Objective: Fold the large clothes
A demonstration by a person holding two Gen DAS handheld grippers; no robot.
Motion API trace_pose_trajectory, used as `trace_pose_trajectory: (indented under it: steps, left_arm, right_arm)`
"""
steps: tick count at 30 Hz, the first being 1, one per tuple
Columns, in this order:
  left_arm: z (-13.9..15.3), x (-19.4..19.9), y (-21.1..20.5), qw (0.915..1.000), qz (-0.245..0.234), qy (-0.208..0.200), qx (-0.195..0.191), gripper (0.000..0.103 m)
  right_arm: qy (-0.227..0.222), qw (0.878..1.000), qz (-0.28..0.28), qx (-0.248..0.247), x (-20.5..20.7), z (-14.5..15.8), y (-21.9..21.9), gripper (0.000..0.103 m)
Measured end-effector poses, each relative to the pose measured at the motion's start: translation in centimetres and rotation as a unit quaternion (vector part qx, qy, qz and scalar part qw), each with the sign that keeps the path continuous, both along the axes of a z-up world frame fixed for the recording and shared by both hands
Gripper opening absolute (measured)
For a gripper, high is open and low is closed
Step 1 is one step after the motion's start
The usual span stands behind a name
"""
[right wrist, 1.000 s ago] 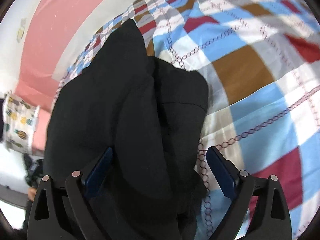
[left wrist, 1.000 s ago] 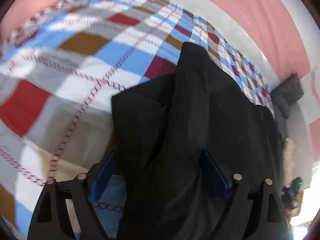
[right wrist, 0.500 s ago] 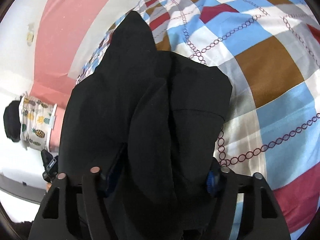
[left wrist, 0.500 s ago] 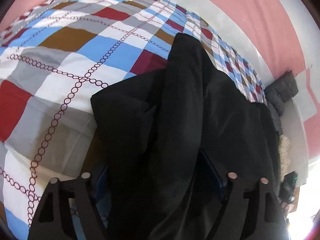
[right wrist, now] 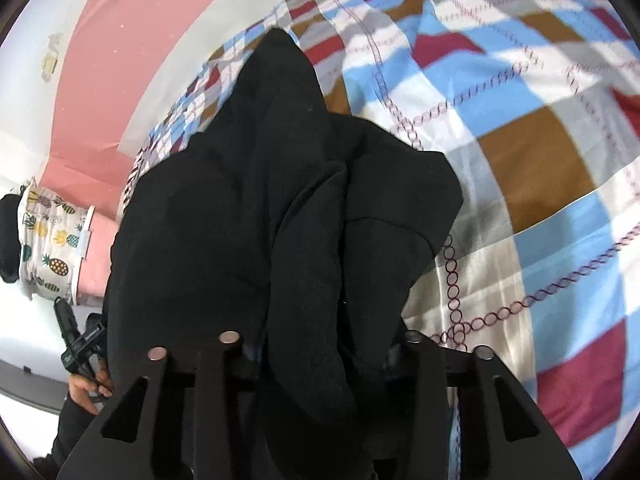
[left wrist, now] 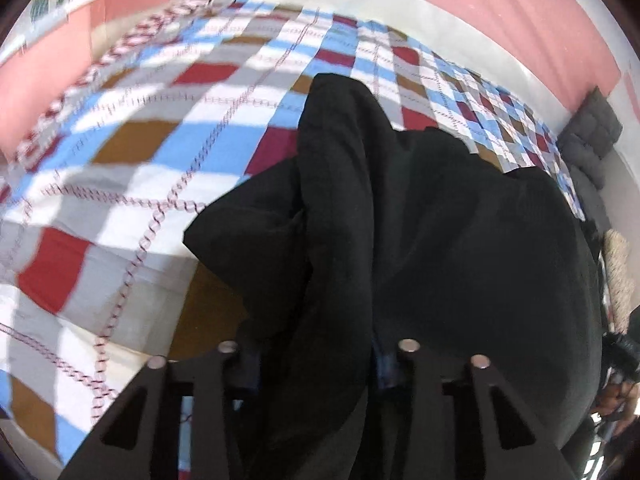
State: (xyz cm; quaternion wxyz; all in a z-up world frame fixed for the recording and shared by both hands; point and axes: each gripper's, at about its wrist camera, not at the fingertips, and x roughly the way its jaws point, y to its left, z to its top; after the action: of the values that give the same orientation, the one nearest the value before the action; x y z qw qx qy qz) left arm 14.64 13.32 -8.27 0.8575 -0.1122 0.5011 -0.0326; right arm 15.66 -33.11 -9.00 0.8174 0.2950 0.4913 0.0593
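Black garment (bunched) between both closing grippers, left gripper, right gripper, pads gripping it.

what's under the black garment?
Under the black garment lies the checked bedspread. Whatever else it covers is hidden. Both grippers, left and right, are closing on its near edge.

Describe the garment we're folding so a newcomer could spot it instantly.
Start at the checked bedspread covering the bed below the pink wall. On it lies a black garment, bunched up, its near edge between both grippers' closing jaws. It is the only plain dark item on the bedspread's bright squares.
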Motion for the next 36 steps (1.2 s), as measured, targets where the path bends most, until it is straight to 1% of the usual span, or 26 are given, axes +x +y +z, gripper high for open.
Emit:
trace_pose_trajectory:
  steps: [1,3,5,7,9,12,16,24,31,36]
  left_arm:
    - [0.6,-0.2,0.1,1.0,0.001,-0.004,-0.001,0.035]
    - [2.1,-0.6,0.6,0.9997,0.004,-0.017,-0.015,0.032]
    - [4.0,-1.3,0.7,0.9989,-0.002,-0.039,-0.025,0.031]
    - [5.7,-1.9,0.4,0.998,-0.013,-0.058,-0.022,0.031]
    - [7.0,-2.6,0.1,0.9972,-0.02,-0.069,-0.02,0.031]
    - [8.1,-3.3,0.1,0.9962,-0.022,-0.08,-0.027,0.03]
    - [8.8,-3.9,0.4,0.9953,-0.021,-0.086,-0.039,0.03]
    - [9.4,-4.8,0.3,0.9942,-0.022,-0.096,-0.044,0.03]
    - [10.7,-4.1,0.7,0.9928,-0.026,-0.11,-0.042,0.03]
    - [11.9,-2.8,1.6,0.9916,-0.021,-0.123,-0.035,0.03]
  right_arm:
    - [-0.004,1.0,-0.001,-0.004,-0.2,0.6,0.2,0.036]
    - [-0.019,1.0,0.0,-0.007,-1.1,2.2,0.3,0.034]
    - [-0.036,0.999,0.003,-0.009,-1.9,3.7,0.3,0.033]
    - [-0.051,0.998,0.011,-0.018,-2.4,5.4,1.1,0.033]
    - [-0.06,0.998,0.016,-0.024,-2.6,6.4,1.9,0.033]
    - [-0.071,0.997,0.021,-0.028,-3.1,7.4,2.5,0.033]
    - [-0.079,0.996,0.022,-0.03,-3.8,8.2,2.7,0.033]
    - [-0.091,0.995,0.024,-0.032,-3.9,9.0,3.2,0.033]
    - [-0.108,0.993,0.033,-0.034,-2.6,10.6,4.0,0.033]
    - [-0.114,0.992,0.041,-0.032,-0.7,10.8,5.0,0.033]
